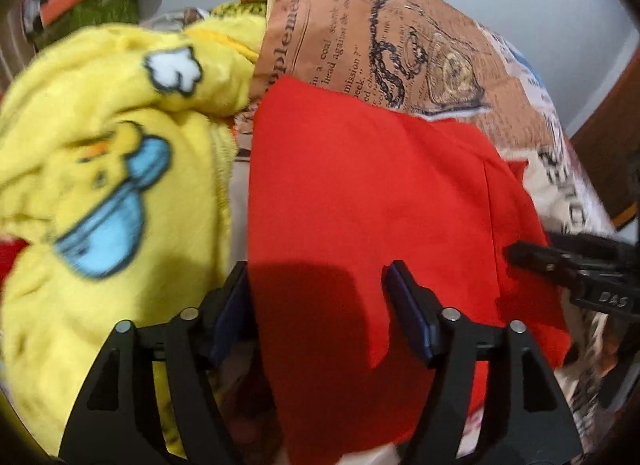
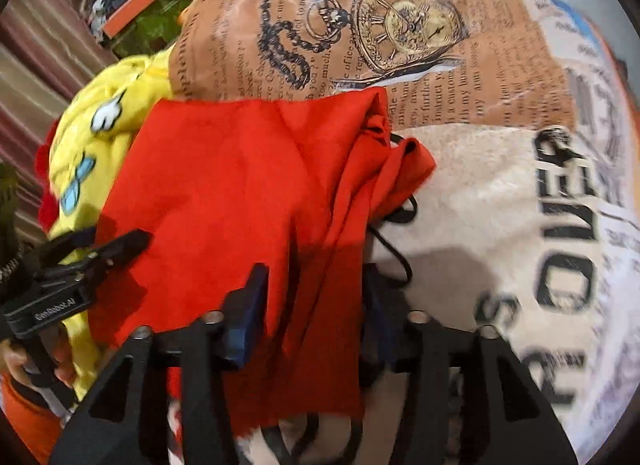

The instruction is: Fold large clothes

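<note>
The bright red fabric garment [image 1: 360, 193] lies across the middle of both views as a flat folded panel on a bed cover printed with newspaper text and a pocket watch [image 2: 400, 25], with a fluffy yellow duck-print garment [image 1: 100, 145] just beside it at left. The left gripper [image 1: 320, 305] and the right gripper [image 2: 312, 305] both stand apart with red cloth between the jaws, the pads not pressing. One fold looks laid; its right edge remains bunched, so more folding seems left.
</note>
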Demonstrator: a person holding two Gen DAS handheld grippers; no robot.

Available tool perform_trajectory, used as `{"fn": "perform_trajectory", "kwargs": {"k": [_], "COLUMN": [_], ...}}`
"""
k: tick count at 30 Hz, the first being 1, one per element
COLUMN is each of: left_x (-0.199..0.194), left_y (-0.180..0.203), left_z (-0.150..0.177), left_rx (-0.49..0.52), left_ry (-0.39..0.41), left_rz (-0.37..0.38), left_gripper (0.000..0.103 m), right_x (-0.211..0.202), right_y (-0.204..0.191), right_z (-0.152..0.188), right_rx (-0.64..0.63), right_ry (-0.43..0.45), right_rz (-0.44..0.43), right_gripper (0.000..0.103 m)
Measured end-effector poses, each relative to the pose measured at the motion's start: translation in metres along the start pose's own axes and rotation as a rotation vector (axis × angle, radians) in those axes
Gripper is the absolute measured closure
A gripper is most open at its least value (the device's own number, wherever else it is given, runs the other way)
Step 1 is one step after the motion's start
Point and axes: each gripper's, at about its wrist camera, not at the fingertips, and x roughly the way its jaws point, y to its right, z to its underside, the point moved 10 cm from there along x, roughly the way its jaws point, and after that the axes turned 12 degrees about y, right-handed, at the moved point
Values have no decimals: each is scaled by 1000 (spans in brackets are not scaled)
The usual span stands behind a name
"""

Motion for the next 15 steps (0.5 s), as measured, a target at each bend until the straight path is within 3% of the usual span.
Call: {"fn": "perform_trajectory", "kwargs": {"k": [3, 9, 12, 15], "left_x": [-14, -36, -47, -70], "left_y": [-2, -7, -8, -4], "left_z": [15, 57, 73, 71], "left_rx": [62, 85, 90, 84], "left_ry": [-19, -56, -76, -41], "left_rz": [-38, -76, -110, -119], "left_gripper": [21, 17, 17, 17], "right_x": [-11, -43, -60, -85], "right_y": [0, -1, -3, -8], "right_z": [16, 44, 58, 58], "right_rx": [-77, -258, -277, -246], "right_ry": [-9, 40, 31, 62], "right_rz": [42, 135, 144, 120], "right_gripper": [40, 39, 39, 39]}}
